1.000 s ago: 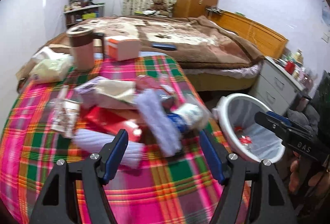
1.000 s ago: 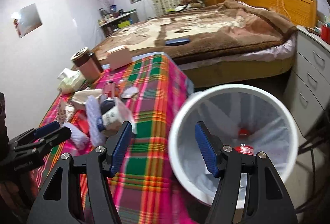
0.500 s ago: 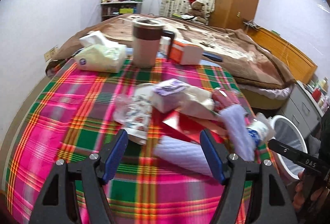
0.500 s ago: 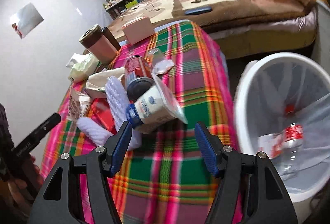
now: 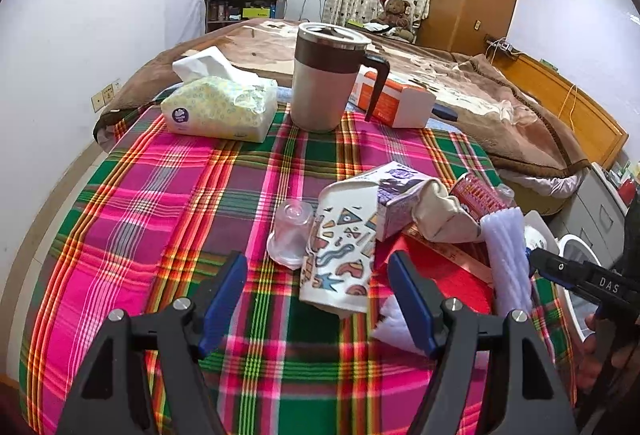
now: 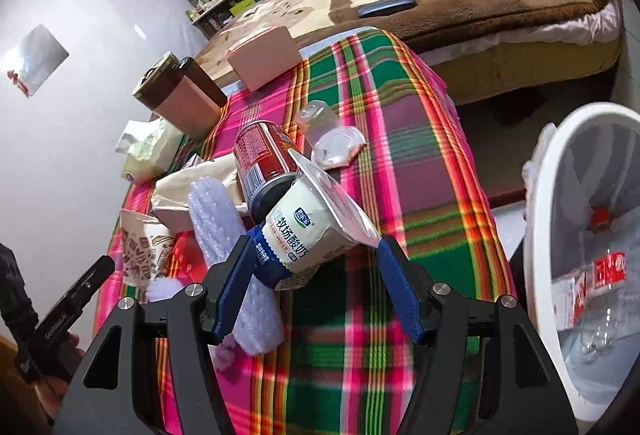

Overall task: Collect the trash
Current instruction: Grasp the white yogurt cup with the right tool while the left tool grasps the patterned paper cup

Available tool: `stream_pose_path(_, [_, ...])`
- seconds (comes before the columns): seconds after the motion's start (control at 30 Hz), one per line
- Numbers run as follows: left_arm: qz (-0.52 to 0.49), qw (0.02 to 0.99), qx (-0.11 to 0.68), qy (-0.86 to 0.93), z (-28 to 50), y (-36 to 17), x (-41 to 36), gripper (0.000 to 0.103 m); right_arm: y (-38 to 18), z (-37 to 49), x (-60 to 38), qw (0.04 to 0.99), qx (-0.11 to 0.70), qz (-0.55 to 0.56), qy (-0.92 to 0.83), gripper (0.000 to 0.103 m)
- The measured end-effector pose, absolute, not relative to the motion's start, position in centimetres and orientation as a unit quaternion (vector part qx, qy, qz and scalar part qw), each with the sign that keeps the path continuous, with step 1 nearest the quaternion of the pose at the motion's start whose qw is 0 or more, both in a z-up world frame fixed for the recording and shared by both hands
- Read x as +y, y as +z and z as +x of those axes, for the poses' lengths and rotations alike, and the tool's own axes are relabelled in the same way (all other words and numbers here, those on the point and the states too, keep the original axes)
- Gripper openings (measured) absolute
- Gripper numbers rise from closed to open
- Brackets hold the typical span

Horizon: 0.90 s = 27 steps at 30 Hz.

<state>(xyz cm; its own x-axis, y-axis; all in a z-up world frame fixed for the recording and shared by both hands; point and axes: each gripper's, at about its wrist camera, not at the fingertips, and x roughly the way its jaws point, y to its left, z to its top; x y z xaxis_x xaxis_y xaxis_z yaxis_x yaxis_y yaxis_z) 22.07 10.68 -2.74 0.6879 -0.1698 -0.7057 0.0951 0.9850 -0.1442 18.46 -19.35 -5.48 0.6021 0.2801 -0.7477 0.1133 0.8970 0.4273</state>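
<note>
A heap of trash lies on the plaid table. In the left wrist view my open, empty left gripper (image 5: 318,293) is just in front of a patterned paper cup (image 5: 340,255) lying on its side and a clear plastic cup (image 5: 289,233). In the right wrist view my open, empty right gripper (image 6: 316,283) straddles a white yogurt cup (image 6: 308,231) with a peeled foil lid. Behind it lie a red can (image 6: 262,159) and a white foam sleeve (image 6: 224,235). The white trash bin (image 6: 560,195) stands at the right with bottles inside.
A lidded mug (image 5: 330,75), a tissue pack (image 5: 220,107) and an orange-white box (image 5: 394,101) stand at the table's far side. A milk carton (image 5: 400,195), a paper bag (image 5: 440,211) and red packaging (image 5: 440,271) sit in the heap. A bed lies beyond the table.
My left gripper has swung left and closer to the patterned cup. My right gripper has moved from over the bin to the table, closing in on the yogurt cup.
</note>
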Motion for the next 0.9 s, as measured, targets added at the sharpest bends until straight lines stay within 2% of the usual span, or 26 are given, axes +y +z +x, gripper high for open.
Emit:
stream_pose_path(0.33, [-0.035, 0.905, 0.413, -0.090, 23.5, -4.5, 9.8, 0.075, -5.0, 21.0, -17.3, 0.878, 0.447, 0.152, 0.074, 0.065])
stream_pose_path(0.47, [-0.024, 0.911, 0.407, -0.070, 23.6, -4.8, 9.9, 0.074, -5.2, 21.0, -18.0, 0.877, 0.445, 0.166, 0.075, 0.065])
stream_pose_path(0.67, [-0.029, 0.907, 0.412, -0.081, 23.8, -5.0, 9.8, 0.056, -4.8, 21.5, -18.1, 0.876, 0.442, 0.193, 0.032, 0.065])
stream_pose_path(0.9, [-0.037, 0.900, 0.423, -0.096, 24.1, -5.3, 9.5, 0.055, -4.5, 22.7, -17.9, 0.859, 0.452, 0.240, 0.006, 0.065])
